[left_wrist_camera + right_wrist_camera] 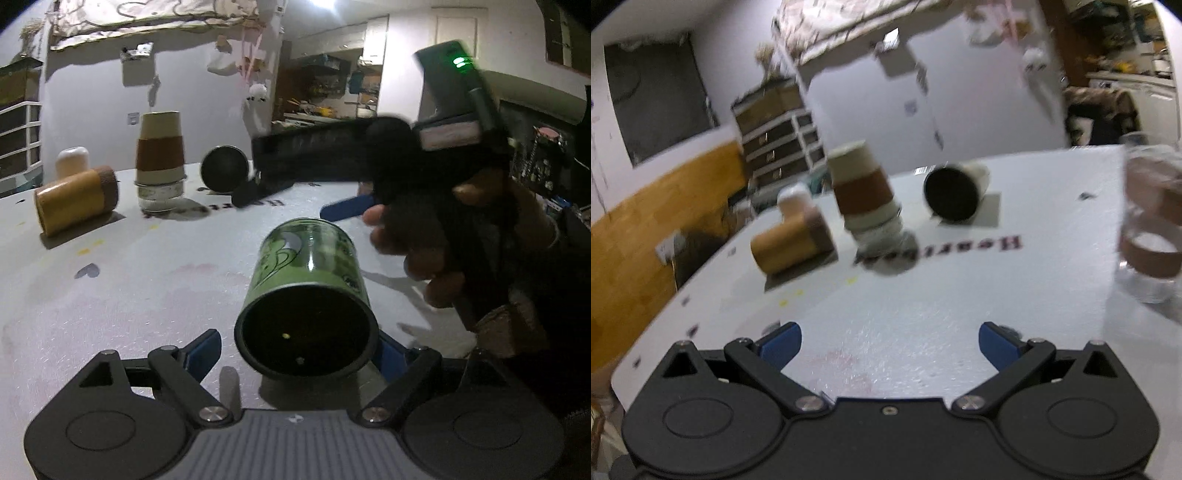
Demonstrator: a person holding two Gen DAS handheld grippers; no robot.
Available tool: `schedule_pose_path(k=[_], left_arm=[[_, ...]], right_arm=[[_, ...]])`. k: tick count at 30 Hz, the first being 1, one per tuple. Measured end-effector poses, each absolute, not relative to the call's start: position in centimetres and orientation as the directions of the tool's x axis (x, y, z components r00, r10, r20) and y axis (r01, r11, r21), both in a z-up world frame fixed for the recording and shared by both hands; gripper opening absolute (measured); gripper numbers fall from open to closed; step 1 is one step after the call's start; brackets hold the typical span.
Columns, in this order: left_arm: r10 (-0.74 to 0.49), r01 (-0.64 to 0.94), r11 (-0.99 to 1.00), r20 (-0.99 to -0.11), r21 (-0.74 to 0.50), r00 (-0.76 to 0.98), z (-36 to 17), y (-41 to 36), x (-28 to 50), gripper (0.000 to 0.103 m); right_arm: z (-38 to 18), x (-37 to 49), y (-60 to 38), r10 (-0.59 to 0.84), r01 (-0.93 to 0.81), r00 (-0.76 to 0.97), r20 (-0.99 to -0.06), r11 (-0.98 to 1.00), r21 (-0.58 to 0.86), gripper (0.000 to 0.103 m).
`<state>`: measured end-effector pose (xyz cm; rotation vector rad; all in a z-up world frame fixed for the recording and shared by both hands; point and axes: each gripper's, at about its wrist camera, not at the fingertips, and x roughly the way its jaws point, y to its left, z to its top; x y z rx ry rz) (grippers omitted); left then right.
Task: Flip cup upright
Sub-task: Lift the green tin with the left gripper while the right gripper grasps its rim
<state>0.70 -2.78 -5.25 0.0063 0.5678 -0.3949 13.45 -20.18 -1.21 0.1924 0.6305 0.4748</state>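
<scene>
Green printed cup (pixel 306 295) lies on its side right between the blue pads of the left gripper (pixel 295 347), dark open mouth facing back at the camera, base pointing away across the table, so its long axis runs straight out along the fingers. Jaws are spread wide to either side of the rim; can't tell if the pads actually touch it.

Just past the cup and off to the right is the person's hand (pixel 443 251) holding the right gripper (pixel 890 343), whose jaws are apart with nothing between them.

Further out, left of the jaws: a yellow cup with a brown band (pixel 74 199) lying on its side, and a cream-and-brown paper cup (pixel 159 151) upside down on top of a clear glass. Beyond, a black-mouthed cup (pixel 224 169) on its side.

White speckled tabletop (pixel 147 295) with dark lettering, faint pinkish stains. White wall behind, cluttered shelves far right. The right wrist view is motion-blurred.
</scene>
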Motion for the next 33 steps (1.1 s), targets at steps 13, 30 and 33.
schedule_pose_path(k=[13,30,33], left_arm=[[-0.281,0.214,0.958,-0.49,-0.189,0.825,-5.8,1.1,0.5,0.088],[-0.335,0.192,0.919,-0.422,-0.345,0.843,-2.1,2.2,2.6,0.077],[-0.398,0.226,0.891,-0.442,-0.393,0.804,-2.6,1.4,2.9,0.075]], right_arm=[[-3.2,10.2,-25.9,0.434,-0.264,0.694,-0.575,0.896,0.357,0.103],[-4.6,6.0,-28.6,0.458,-0.21,0.685,-0.567,0.869,0.448,0.103],[-4.6,6.1,-28.8,0.465,-0.202,0.685,-0.561,0.861,0.467,0.103]])
